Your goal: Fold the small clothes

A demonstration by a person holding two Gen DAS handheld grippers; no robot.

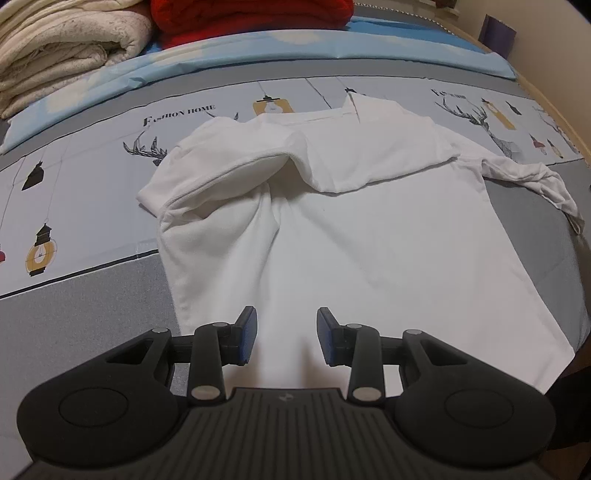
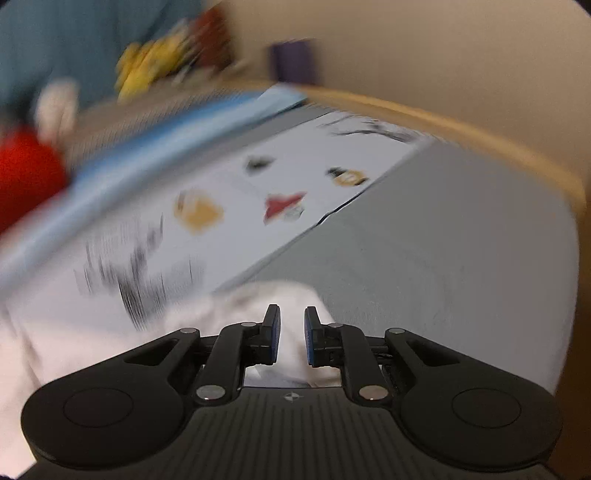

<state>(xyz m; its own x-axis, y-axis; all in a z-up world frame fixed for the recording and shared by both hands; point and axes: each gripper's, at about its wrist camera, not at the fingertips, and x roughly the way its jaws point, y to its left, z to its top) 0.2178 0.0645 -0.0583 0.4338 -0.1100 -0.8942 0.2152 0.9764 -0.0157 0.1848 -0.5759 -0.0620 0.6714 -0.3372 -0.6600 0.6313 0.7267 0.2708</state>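
Bed [image 1: 92, 295]: grey cover with a printed panel of lanterns and deer heads. Far left, folded cream blanket [image 1: 55, 55]; beside it, red folded cloth [image 1: 251, 18]. Centre: white T-shirt [image 1: 351, 229], lying on the bed, its left sleeve folded in over the body, right sleeve crumpled outward. Left tool [image 1: 287, 334]: spread, above the shirt's lower part, nothing between its pads. Right tool [image 2: 291, 336]: view blurred; narrow gap, white cloth between the pads; cannot tell if pinched.
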